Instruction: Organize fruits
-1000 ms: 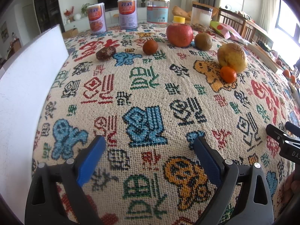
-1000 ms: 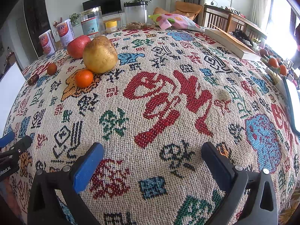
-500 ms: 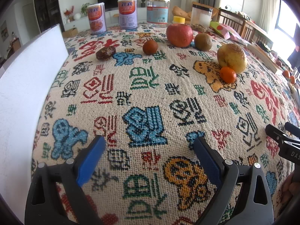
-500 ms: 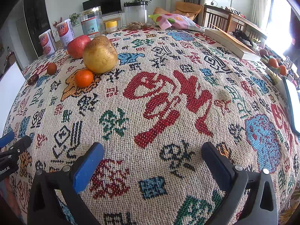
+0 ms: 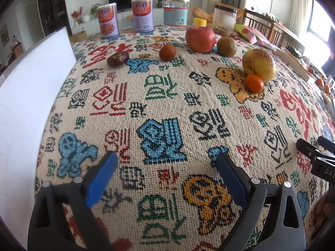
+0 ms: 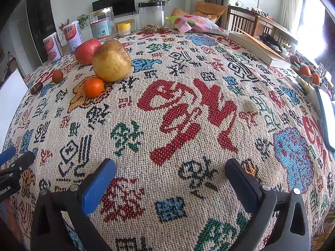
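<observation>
Left gripper [image 5: 167, 163]: my jaws stand wide apart and hold nothing, low over the near part of the table [image 5: 159, 96].
Right gripper [image 6: 170, 167]: my jaws here are wide apart too, empty, over the near edge of the patterned cloth.
Apple [image 5: 200, 39]: red, round and the biggest red fruit, far across the table in front of the jars.
Kiwi [image 5: 226, 46]: brown-green, just right of the apple, seemingly touching it.
Pear [image 5: 259, 65]: large, yellow with brown russet patches, lumpy; from my right view it stands in front of the apple.
Mandarin [image 5: 254, 83]: small, bright orange, glossy, touching or just beside the pear's near side.
Small brown-orange fruit [image 5: 167, 52]: round and dull, left of the apple, apart from it.
Date [image 5: 117, 59]: dark, wrinkled, oblong, furthest left in the row.
White board [image 5: 27, 104]: flat, along the table's left edge.
</observation>
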